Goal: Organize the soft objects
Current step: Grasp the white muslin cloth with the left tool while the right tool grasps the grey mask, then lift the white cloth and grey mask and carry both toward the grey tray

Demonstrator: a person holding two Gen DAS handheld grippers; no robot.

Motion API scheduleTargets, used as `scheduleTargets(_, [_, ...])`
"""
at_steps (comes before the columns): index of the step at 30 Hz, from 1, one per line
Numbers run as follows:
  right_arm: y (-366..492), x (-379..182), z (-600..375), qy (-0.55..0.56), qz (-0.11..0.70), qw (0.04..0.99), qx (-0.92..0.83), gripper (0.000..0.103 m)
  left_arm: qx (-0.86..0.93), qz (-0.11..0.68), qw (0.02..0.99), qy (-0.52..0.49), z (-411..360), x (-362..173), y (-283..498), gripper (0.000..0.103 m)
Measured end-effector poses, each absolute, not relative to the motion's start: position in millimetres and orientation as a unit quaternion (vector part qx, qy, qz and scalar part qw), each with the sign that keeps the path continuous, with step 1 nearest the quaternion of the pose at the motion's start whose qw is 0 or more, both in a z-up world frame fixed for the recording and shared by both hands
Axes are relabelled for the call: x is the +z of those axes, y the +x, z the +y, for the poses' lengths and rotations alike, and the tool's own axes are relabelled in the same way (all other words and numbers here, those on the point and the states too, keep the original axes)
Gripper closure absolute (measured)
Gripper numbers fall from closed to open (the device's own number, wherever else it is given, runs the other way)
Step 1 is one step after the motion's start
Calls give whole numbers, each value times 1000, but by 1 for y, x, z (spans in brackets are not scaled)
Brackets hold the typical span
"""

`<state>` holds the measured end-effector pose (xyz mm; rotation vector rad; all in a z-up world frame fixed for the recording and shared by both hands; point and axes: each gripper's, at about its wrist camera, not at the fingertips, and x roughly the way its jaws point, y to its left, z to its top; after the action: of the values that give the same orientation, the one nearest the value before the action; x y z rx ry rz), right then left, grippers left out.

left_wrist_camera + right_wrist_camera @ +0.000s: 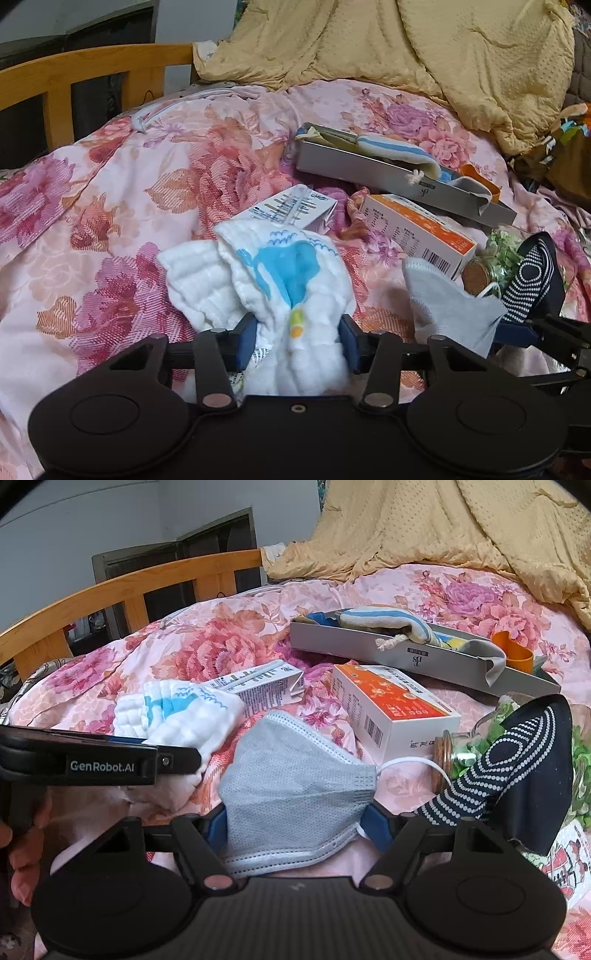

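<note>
lying lengthwise toward camera, white cloth [291, 295]

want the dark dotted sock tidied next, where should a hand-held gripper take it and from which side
Grip the dark dotted sock at its narrow lower end, coming in from the near side. It leans up against the jar of green bits, so that end is nearest and thin enough to fit between the fingers.

Both wrist cams sit low and close over the bed [110, 206], angled down along their fingers toward the headboard [155, 579], left view beside right, sharing the white cloth [280, 280], grey mask [295, 786], and boxes.
</note>
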<state>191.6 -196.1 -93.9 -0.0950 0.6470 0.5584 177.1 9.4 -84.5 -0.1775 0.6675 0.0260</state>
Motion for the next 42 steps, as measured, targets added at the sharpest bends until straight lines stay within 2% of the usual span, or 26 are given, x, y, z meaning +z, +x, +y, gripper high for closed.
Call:
scheduleTargets(4, [190, -92, -196, -51, 311, 911, 266, 31, 24, 322, 944, -66, 6, -82, 178, 65])
scheduleTargets(7, [190, -89, -197, -53, 309, 914, 258, 32, 35, 319, 946, -44, 2, -79, 179, 67])
scheduleTargets(16, [181, -78, -200, -62, 277, 925, 253, 34, 30, 301, 952, -52, 0, -73, 170, 82])
scheduleTargets(30, [161, -57, -200, -118, 205, 942, 236, 34, -35, 234, 972, -2, -36, -53, 144, 83])
scheduleTargets(42, [158, -31, -221, -101, 162, 957, 217, 34, -42, 225, 971, -68, -39, -26, 144, 83])
